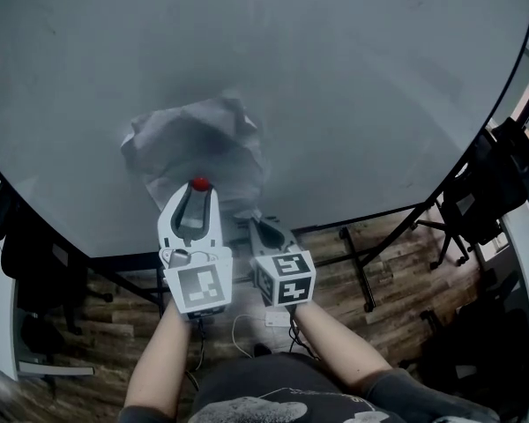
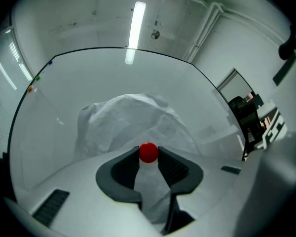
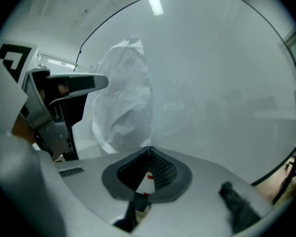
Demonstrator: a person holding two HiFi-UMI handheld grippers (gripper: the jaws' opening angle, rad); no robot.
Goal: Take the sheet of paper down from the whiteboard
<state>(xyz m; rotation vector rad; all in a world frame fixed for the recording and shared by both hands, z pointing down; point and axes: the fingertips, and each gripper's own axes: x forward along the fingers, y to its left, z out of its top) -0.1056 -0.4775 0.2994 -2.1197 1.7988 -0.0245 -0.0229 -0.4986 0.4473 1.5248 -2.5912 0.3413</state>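
Note:
A crumpled white sheet of paper [image 1: 189, 144] hangs on the big whiteboard [image 1: 361, 95], bulging away from it. A small red round magnet [image 1: 199, 183] sits at its lower middle. My left gripper [image 1: 199, 189] is shut on that magnet. In the left gripper view the red magnet [image 2: 148, 152] sits between the tips of my left gripper [image 2: 148, 155], with the paper [image 2: 128, 120] behind it. My right gripper [image 1: 254, 222] is lower right of it, at the sheet's bottom corner. In the right gripper view my right gripper [image 3: 149, 150] has its jaws together on the edge of the paper [image 3: 123, 98].
The whiteboard stands on a black frame with legs [image 1: 357, 267] over a wooden floor [image 1: 397, 271]. Black chairs [image 1: 485, 192] stand at the right and another dark chair [image 1: 35, 263] at the left. A cable [image 1: 247, 329] lies on the floor by my feet.

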